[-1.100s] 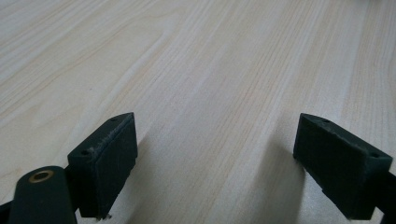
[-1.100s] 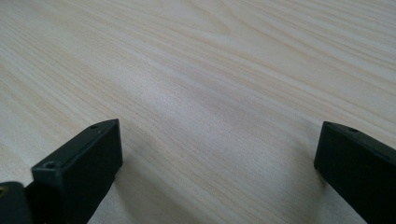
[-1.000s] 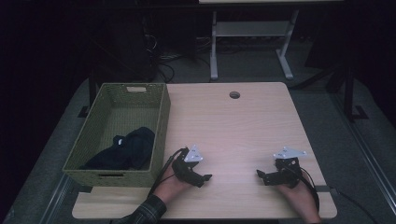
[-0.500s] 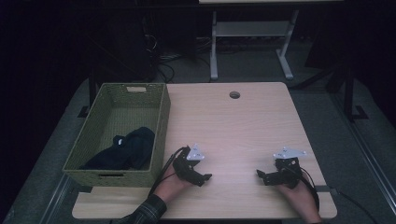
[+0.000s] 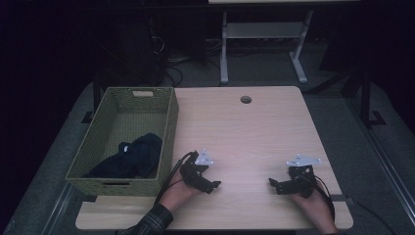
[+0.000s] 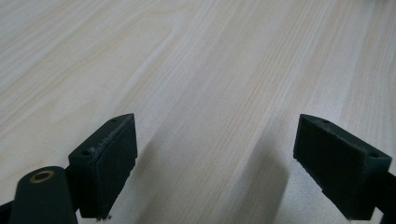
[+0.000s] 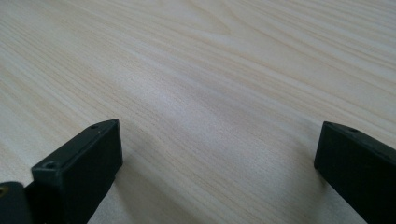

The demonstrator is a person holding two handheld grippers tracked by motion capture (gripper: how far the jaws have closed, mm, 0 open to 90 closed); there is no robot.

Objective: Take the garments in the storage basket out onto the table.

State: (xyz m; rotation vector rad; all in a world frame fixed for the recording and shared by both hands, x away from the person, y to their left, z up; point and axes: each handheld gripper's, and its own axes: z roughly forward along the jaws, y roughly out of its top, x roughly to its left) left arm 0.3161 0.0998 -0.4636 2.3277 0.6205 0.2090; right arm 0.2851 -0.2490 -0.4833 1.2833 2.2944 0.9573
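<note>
1. Left hand-held gripper (image 5: 211, 185) rests low on the surface (image 5: 254, 127), jaws spread wide with nothing between them; the left gripper view shows bare wood grain in the gap.
2. Right hand-held gripper (image 5: 274, 185) also sits low on the surface near the front edge, jaws likewise parted and empty; its tips point toward the left one.
3. Nearest thing: dark cloth (image 5: 132, 157), bunched in the near end of the green woven basket (image 5: 169, 122) at the surface's left side.
4. Key relation: the cloth lies to the left of the left hand-held gripper, just beyond the basket's right wall. The heap's long axis runs roughly from the near-left corner toward the basket's middle.
5. Left hand is clearly nearer; the right is well apart, across the surface.
6. Judgement: a reach for the cloth would call for the left hand-held gripper to lift over the wall and come down from above.
</note>
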